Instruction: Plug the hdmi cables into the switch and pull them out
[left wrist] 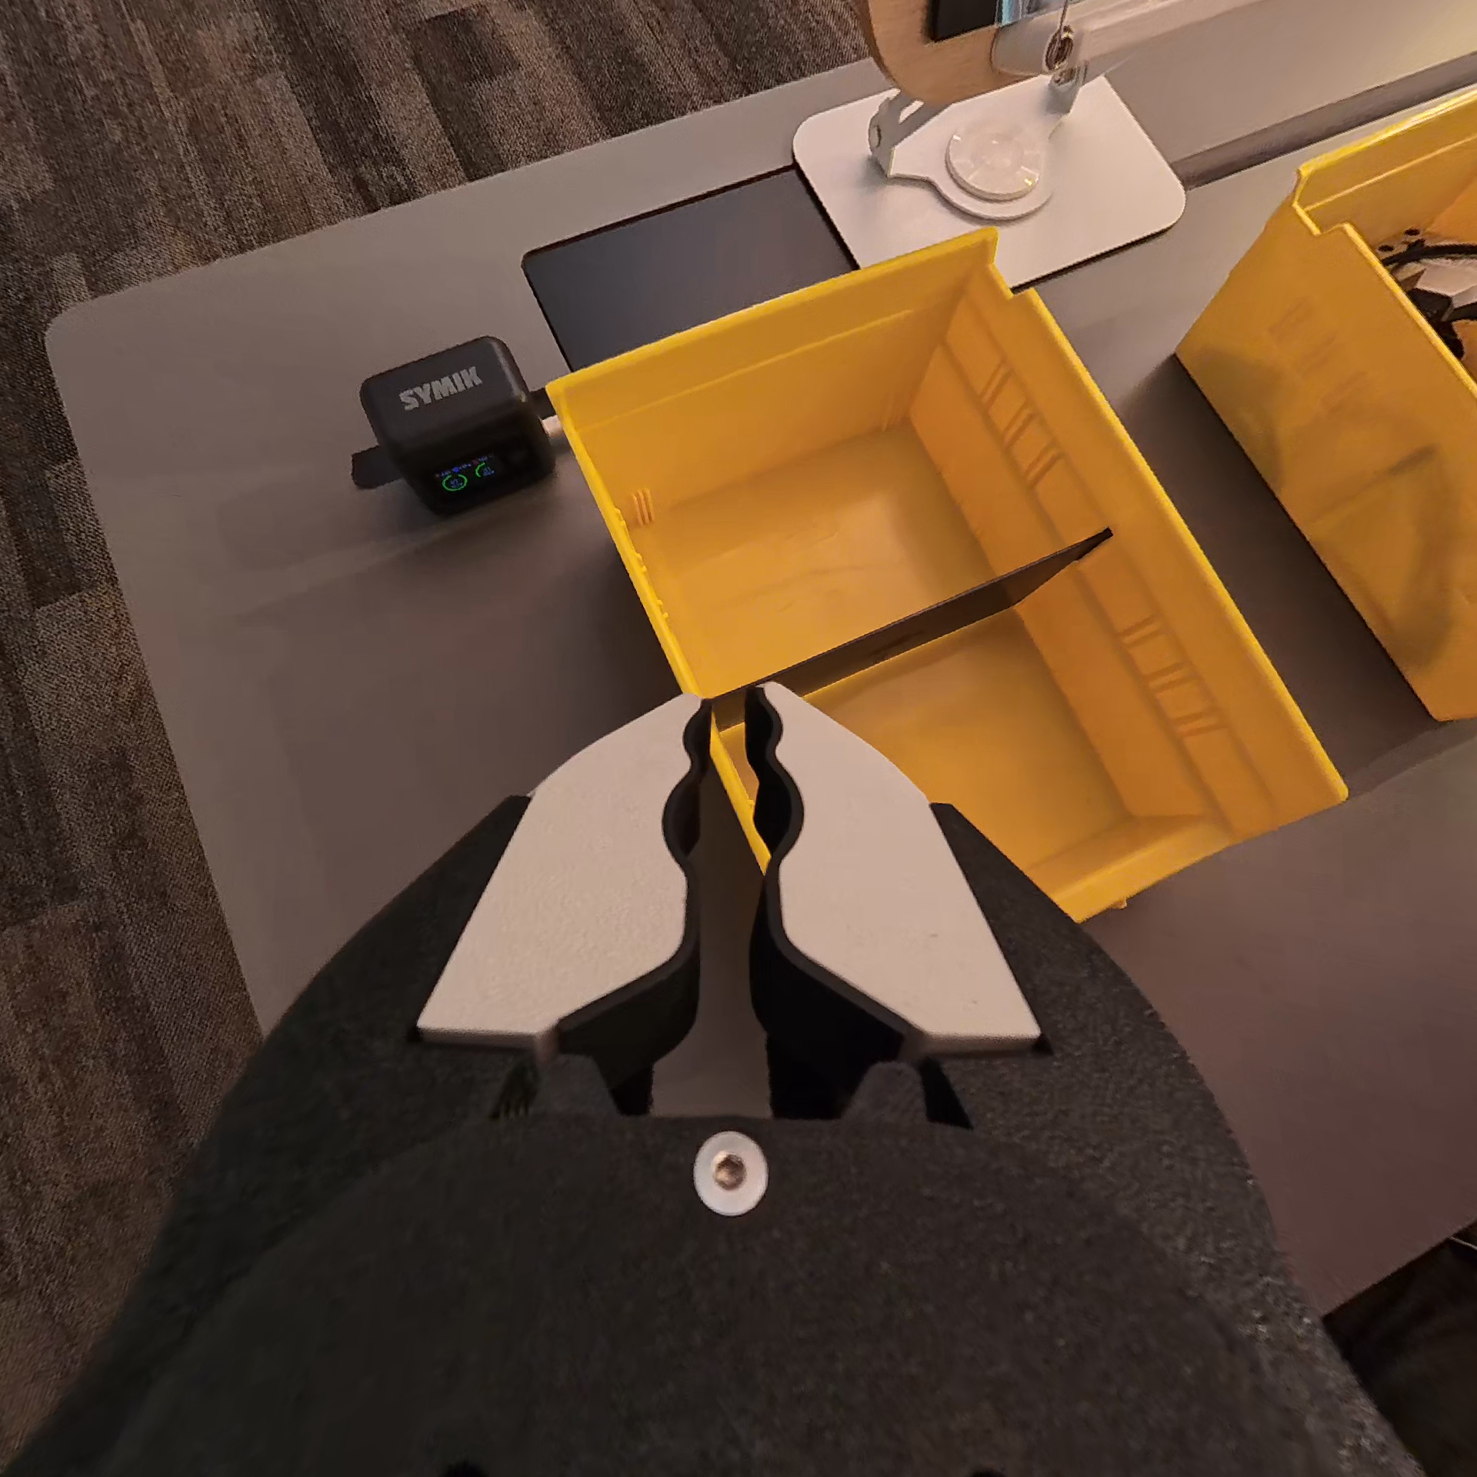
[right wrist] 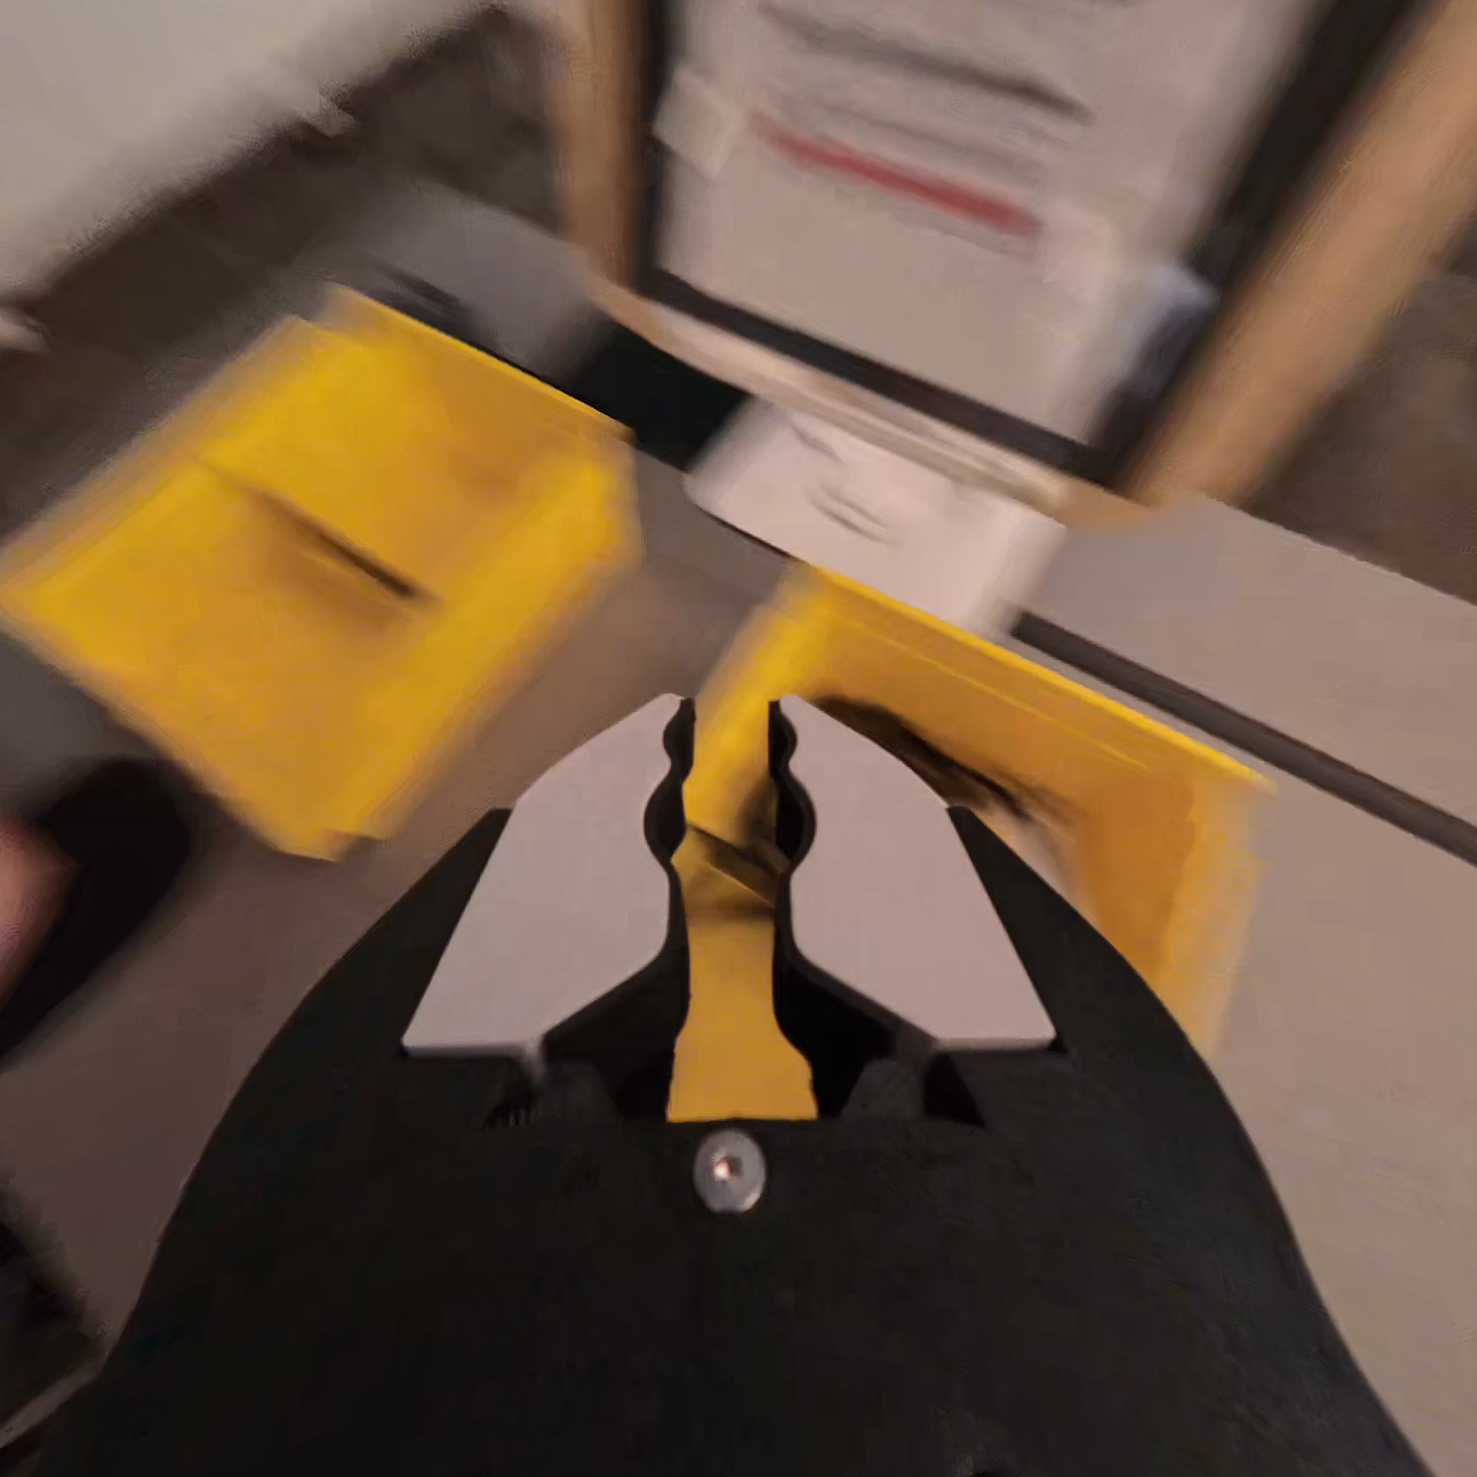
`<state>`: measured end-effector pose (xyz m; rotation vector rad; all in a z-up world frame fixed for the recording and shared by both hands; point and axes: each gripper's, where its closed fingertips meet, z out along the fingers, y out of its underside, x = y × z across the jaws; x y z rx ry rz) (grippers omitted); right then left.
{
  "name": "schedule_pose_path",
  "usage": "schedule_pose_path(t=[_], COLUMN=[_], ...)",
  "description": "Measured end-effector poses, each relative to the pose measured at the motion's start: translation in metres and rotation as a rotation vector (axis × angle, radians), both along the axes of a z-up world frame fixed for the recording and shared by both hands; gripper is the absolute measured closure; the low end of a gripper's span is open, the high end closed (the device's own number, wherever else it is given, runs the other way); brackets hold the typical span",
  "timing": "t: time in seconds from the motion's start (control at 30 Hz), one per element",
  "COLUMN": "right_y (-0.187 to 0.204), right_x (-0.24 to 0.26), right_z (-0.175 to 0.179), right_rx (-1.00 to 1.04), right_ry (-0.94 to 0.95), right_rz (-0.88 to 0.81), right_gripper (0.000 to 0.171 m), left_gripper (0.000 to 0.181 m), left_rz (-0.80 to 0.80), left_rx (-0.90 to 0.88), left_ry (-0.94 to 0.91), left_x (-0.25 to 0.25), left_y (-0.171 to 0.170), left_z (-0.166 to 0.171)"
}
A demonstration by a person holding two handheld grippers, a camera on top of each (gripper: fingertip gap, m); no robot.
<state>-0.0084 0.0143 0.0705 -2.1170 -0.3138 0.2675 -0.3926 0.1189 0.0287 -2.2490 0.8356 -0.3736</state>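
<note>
My left gripper [left wrist: 729,699] is almost shut, with only a thin gap, and holds nothing. It hovers over the left wall of an empty yellow bin [left wrist: 767,316] that has a black divider [left wrist: 959,599]. A second yellow bin [left wrist: 1319,416] to the right holds black cables [left wrist: 1431,304]. The right wrist view is motion-blurred. My right gripper [right wrist: 731,703] is slightly open and empty, above the near corner of that cable bin [right wrist: 1119,799], where dark cables [right wrist: 919,759] show. I cannot make out the switch.
A small black box with a lit screen [left wrist: 451,423] sits left of the empty bin on the grey table [left wrist: 400,719]. A black pad [left wrist: 679,264] and a white monitor stand base [left wrist: 1103,152] lie behind. A dark cable [right wrist: 1279,735] crosses the table on the right. Carpet lies beyond the table's left edge. Some 40 cm of space lies between my two pairs of fingers.
</note>
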Motion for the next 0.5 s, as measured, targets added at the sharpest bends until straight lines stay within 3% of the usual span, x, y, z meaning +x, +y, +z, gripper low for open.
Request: schedule_pose_path(t=[0.07,0.17,0.27,0.37,0.5], right_y=[-0.003,0.002,0.029,0.037,0.046], right_x=[-0.090,-0.167,-0.186,-0.206,-0.203], right_z=[0.006,-0.040,-0.094,-0.129,-0.157], right_rx=[-0.018,-0.315,-0.483,-0.681,-0.699], right_ry=[0.233,0.290,0.270,0.387,0.214], right_rz=[0.207,0.326,0.205,0.114,0.046], right_gripper=[0.145,0.141,0.131,0.119,0.122], left_gripper=[0.174,0.173,0.173,0.173,0.173], left_rz=[-0.005,-0.006,-0.004,-0.010,-0.022], left_rx=[-0.002,-0.014,-0.017,-0.014,-0.012], left_ry=[0.010,0.036,0.068,0.079,0.085], left_x=[0.002,0.002,0.002,0.004,0.007], left_y=[0.000,0.000,-0.001,-0.001,0.000], left_z=[-0.001,-0.006,-0.009,-0.009,-0.009])
